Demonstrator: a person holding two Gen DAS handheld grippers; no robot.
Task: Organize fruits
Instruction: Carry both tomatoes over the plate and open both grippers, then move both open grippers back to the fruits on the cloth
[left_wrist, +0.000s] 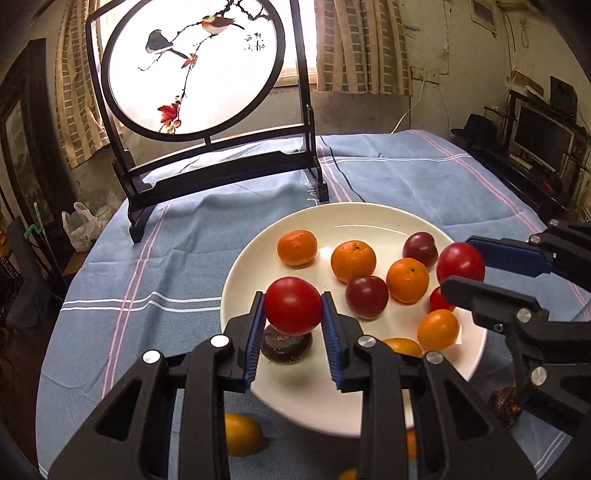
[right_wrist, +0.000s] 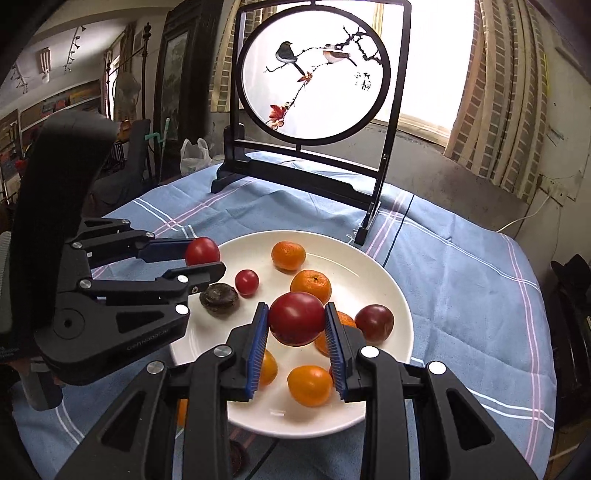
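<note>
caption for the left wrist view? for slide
Left gripper holds a red tomato over the white plate of fruit.

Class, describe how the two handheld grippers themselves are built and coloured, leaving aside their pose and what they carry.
Both the left gripper and the right gripper share one design: matte black plastic linkage arms with triangular cut-outs, round silver pivot bolts, and flat fingers faced with ribbed blue pads. In the right wrist view, the left gripper's body bears faint embossed lettering and a curved black handle. No cables or sleeves show.
</note>
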